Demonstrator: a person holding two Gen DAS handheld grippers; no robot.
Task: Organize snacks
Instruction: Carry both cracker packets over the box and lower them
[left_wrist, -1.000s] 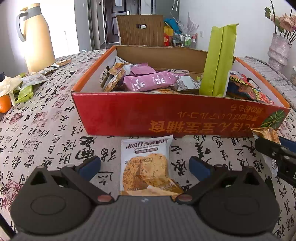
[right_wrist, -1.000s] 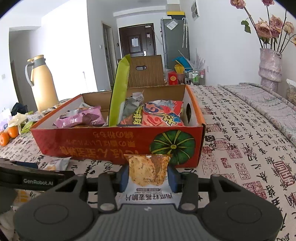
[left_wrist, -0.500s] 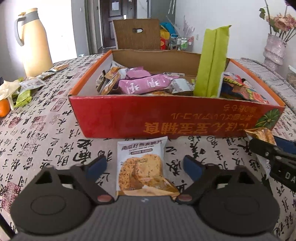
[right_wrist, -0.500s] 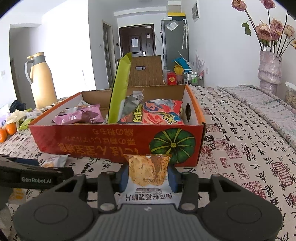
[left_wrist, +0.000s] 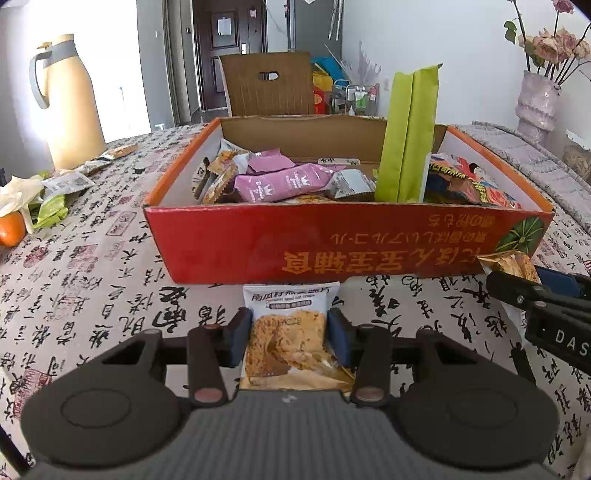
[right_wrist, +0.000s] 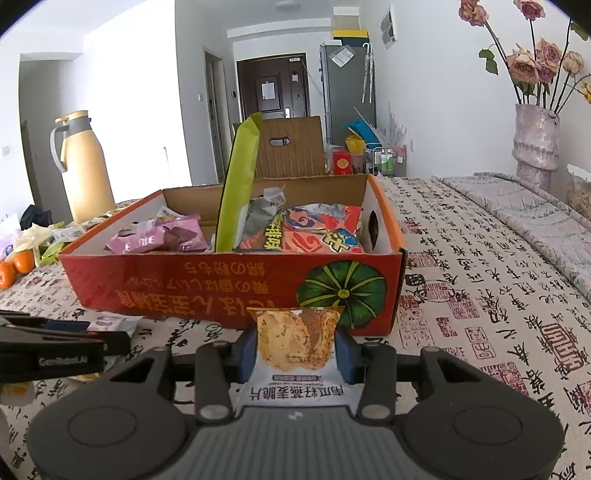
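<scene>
"DAS" on right gripper (left_wrist: 546, 306).

White walls w/ a dark door (right_wrist: 272, 92) straight ahead past the tongs, grey fridge (right_wrist: 341, 92) just right of it. Wooden chair back (left_wrist: 270, 84) beyond the table. Calligraphy-print tablecloth (right_wrist: 480, 280) underneath. Cream thermos jug (left_wrist: 70, 103) far left, bright daylight behind it. Vase of dried roses (right_wrist: 535, 144) far right.
</scene>
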